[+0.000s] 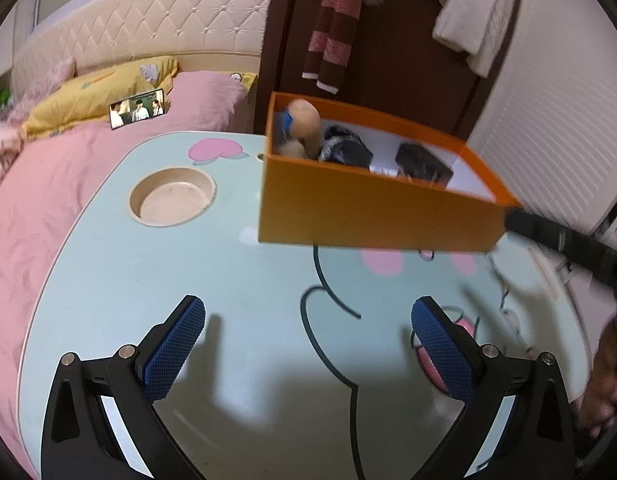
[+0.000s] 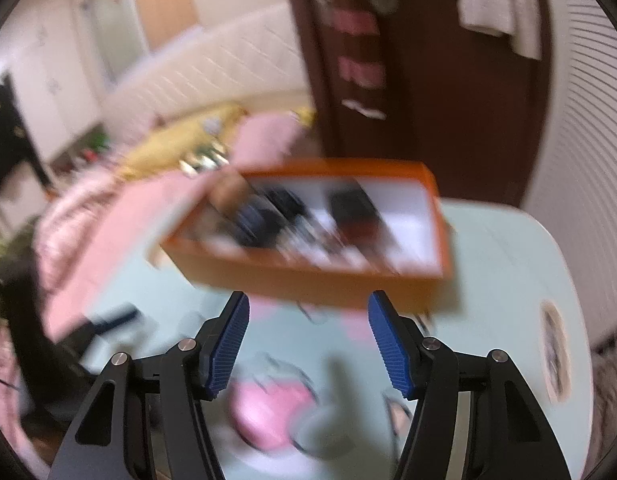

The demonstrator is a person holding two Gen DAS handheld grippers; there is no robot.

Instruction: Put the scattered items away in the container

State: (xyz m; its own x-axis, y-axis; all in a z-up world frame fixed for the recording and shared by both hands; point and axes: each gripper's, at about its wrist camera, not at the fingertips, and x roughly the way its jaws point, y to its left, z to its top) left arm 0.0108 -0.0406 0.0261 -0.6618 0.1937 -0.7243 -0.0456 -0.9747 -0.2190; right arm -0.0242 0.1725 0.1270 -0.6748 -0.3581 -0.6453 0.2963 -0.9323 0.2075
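Left gripper [image 1: 308, 344] wide open, nothing between the blue pads [image 1: 174, 354], hanging over bare mint-green table [image 1: 236, 280] with cartoon print. Right gripper [image 2: 308, 344] about half open, nothing between its ribbed blue fingers [image 2: 228, 344] either; right wrist view heavily motion-blurred, so fine detail unreadable there. Orange box [image 1: 372, 216] sitting on the far part of the table, white inside, open top. Already in the box: tan plush toy [image 1: 304, 126] with blue bit at the left end, dark patterned fabric bundle [image 1: 344, 146] just beside it, dark flat case [image 1: 424, 164] toward the right, some white floor of the box bare at the far right. Same box [image 2: 320, 280] just ahead of the right gripper's fingertips in the right wrist view, contents smeared. Black bar [image 1: 564, 240], likely part of the right gripper, reaching in at the box's right near corner in the left wrist view; touching or not, cannot tell. Round recessed cup holder [image 1: 172, 196] in the table left of the box. Pink blob [image 2: 268, 416] on the table below the right gripper, printed or loose item cannot tell. Pink bedding [image 1: 48, 208] and yellow pillow [image 1: 92, 100] beyond the table, phone [image 1: 137, 113] with lit screen propped on the bed, dark door [image 1: 396, 60] with striped scarf [image 1: 332, 36] and white garment [image 1: 476, 12] hanging behind the box.
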